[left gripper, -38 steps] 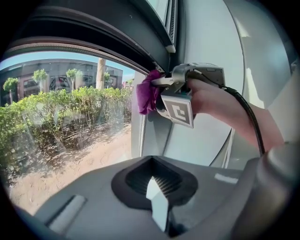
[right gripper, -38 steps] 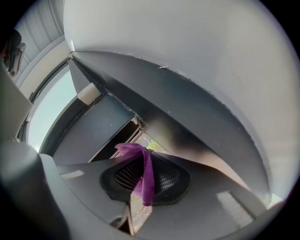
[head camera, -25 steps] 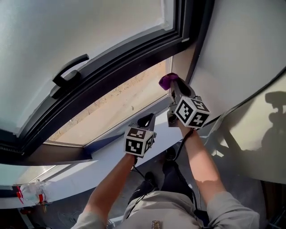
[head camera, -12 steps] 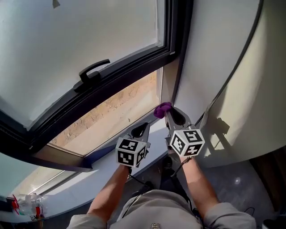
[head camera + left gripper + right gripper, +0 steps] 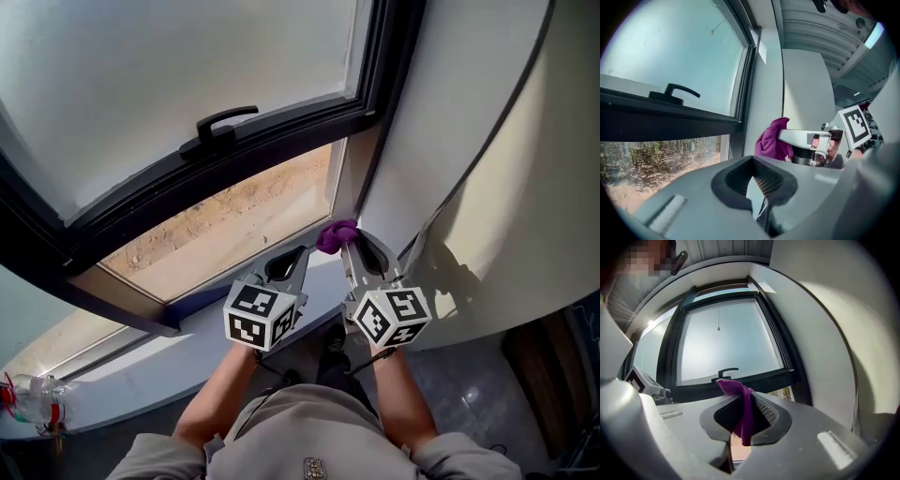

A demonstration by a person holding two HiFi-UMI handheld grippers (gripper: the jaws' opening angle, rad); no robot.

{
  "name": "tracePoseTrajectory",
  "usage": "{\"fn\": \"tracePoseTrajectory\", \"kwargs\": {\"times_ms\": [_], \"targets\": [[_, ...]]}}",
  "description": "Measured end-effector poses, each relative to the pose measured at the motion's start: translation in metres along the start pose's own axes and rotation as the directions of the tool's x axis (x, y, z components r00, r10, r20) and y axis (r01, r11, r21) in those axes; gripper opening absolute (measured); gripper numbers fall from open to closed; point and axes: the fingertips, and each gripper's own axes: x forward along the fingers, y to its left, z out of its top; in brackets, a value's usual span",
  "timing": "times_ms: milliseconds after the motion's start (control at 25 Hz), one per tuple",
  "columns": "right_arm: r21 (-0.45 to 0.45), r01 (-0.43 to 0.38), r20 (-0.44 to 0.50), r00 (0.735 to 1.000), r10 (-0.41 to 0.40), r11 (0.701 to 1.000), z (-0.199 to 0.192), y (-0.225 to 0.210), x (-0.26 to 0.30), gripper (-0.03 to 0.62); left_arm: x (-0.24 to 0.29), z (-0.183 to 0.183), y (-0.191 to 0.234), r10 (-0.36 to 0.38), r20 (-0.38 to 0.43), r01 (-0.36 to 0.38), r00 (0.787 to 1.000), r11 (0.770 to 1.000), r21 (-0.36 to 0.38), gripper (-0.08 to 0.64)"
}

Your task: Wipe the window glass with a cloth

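A purple cloth (image 5: 336, 234) is pinched in my right gripper (image 5: 345, 246), which is shut on it near the window's lower right corner. In the right gripper view the cloth (image 5: 742, 411) hangs between the jaws, with the frosted glass (image 5: 724, 338) and black handle (image 5: 727, 371) beyond. My left gripper (image 5: 287, 265) sits just left of the right one, shut with nothing in it. The left gripper view shows its closed fingertips (image 5: 758, 190), the cloth (image 5: 772, 140) and the right gripper (image 5: 808, 139) beside them. The upper glass (image 5: 178, 66) has a black frame and handle (image 5: 223, 124).
A lower pane (image 5: 225, 225) looks onto sandy ground. A white wall (image 5: 450, 122) with a black cable (image 5: 491, 150) rises at the right. The pale sill (image 5: 141, 375) runs below the window; a plastic bottle (image 5: 26, 398) lies at its far left.
Both grippers have come down and back from the window's corner toward the body, the right one still holding the cloth. The view has swung, shifting the handle to the right.
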Motion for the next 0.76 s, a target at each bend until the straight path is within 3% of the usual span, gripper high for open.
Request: {"fn": "tracePoseTrajectory", "kwargs": {"times_ms": [760], "targets": [[0.0, -0.028, 0.011, 1.0, 0.028, 1.0, 0.003, 0.039, -0.018, 0.063, -0.039, 0.008, -0.003, 0.002, 0.033, -0.002, 0.999, 1.0, -0.02, 0.0]]}}
